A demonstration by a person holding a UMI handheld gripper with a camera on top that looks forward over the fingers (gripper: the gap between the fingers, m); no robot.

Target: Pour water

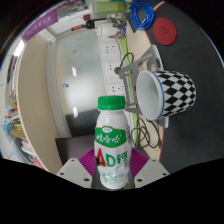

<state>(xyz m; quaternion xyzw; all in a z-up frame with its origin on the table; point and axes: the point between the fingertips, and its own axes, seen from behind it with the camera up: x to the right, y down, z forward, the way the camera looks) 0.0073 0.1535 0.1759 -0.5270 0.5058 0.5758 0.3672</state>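
A white bottle [112, 140] with a green cap, red "AD" lettering and a green label stands between my two fingers. My gripper [112, 166] is shut on the bottle, with the magenta pads [83, 158] pressed against its lower body on both sides. Just beyond the cap is a black-and-white checkered mug [166, 92] with a white inside. The whole scene looks rolled sideways, and the mug's open mouth faces the bottle's top. I cannot see whether the bottle's cap touches the mug.
A small metal fitting [125, 70] sits beside the mug's rim. Further off on the table are a red round object [165, 33] and a blue coiled cable [143, 12]. A pale wall and ceiling lights [40, 90] fill the other side.
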